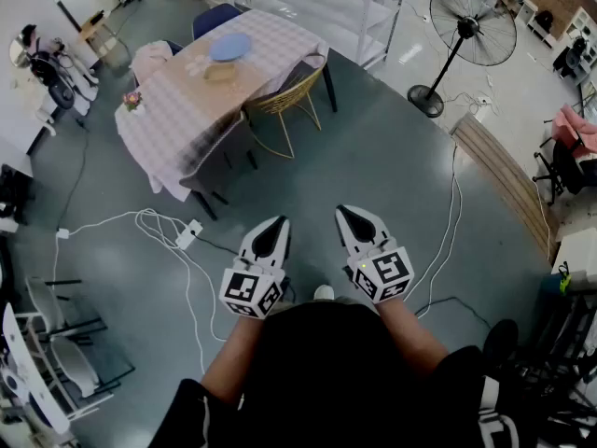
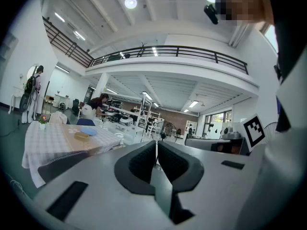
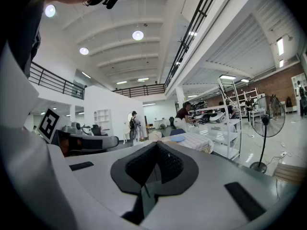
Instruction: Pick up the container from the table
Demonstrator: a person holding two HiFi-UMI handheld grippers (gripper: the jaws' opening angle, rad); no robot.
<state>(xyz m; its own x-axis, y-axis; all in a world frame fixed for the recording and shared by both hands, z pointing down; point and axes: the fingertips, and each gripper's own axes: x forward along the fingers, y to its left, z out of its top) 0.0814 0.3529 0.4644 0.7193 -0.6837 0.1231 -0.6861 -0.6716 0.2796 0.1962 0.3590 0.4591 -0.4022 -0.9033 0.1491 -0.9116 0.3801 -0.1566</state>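
Observation:
A low tan container (image 1: 220,71) sits on the table with the checked cloth (image 1: 177,119), far ahead at upper left, beside a blue plate (image 1: 229,47). In the left gripper view the container (image 2: 81,135) and blue plate (image 2: 89,131) lie small at the left. The right gripper view shows only the blue plate (image 3: 177,138) on the distant table. My left gripper (image 1: 280,220) and right gripper (image 1: 343,211) hang side by side over the floor, well short of the table. Both are shut with nothing between the jaws, as the left gripper (image 2: 156,143) and right gripper (image 3: 156,144) show close up.
A gold wire chair (image 1: 284,101) stands at the table's near side, a dark chair (image 1: 219,161) under its corner. White cables and a power strip (image 1: 189,234) lie on the floor at left. A standing fan (image 1: 471,26) and a wooden pallet (image 1: 508,180) are at right. People stand far off by shelving (image 2: 98,105).

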